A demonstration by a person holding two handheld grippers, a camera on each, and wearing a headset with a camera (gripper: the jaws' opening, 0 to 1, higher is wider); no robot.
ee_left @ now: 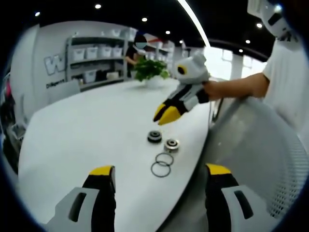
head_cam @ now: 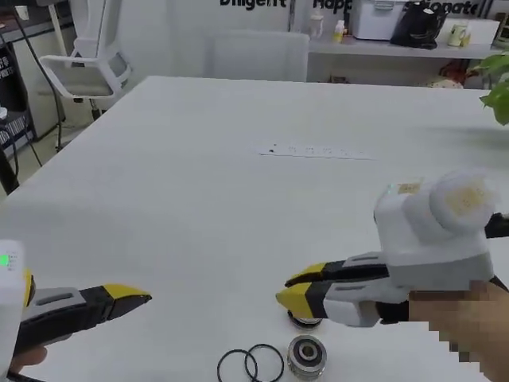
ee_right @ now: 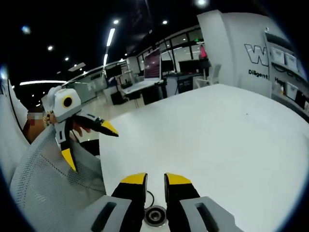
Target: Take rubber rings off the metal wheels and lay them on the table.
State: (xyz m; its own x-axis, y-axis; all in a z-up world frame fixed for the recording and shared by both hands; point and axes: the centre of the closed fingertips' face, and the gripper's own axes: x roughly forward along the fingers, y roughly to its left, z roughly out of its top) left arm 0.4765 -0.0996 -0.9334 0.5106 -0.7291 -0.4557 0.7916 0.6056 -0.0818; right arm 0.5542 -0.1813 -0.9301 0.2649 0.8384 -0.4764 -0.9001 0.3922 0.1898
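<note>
Two loose black rubber rings [head_cam: 250, 364] [ee_left: 161, 164] lie overlapping near the table's front edge. Beside them stands a bare metal wheel [head_cam: 306, 356] [ee_left: 171, 144]. A second wheel [head_cam: 305, 321] [ee_left: 154, 137] [ee_right: 155, 216], dark around its rim, sits just under my right gripper [head_cam: 285, 288] [ee_left: 166, 114] [ee_right: 155, 181]. Its jaws are open by a narrow gap, with nothing between them, and hover above that wheel. My left gripper [head_cam: 147, 298] [ee_left: 159, 171] [ee_right: 91, 145] is wide open and holds nothing, off to the left of the rings.
The white table [head_cam: 238, 207] stretches far ahead. A mesh chair back [ee_left: 270, 159] [ee_right: 53, 183] stands close at the near edge. A potted plant [ee_left: 149, 70] is at the table's far right, an office chair [head_cam: 83, 72] at the back left.
</note>
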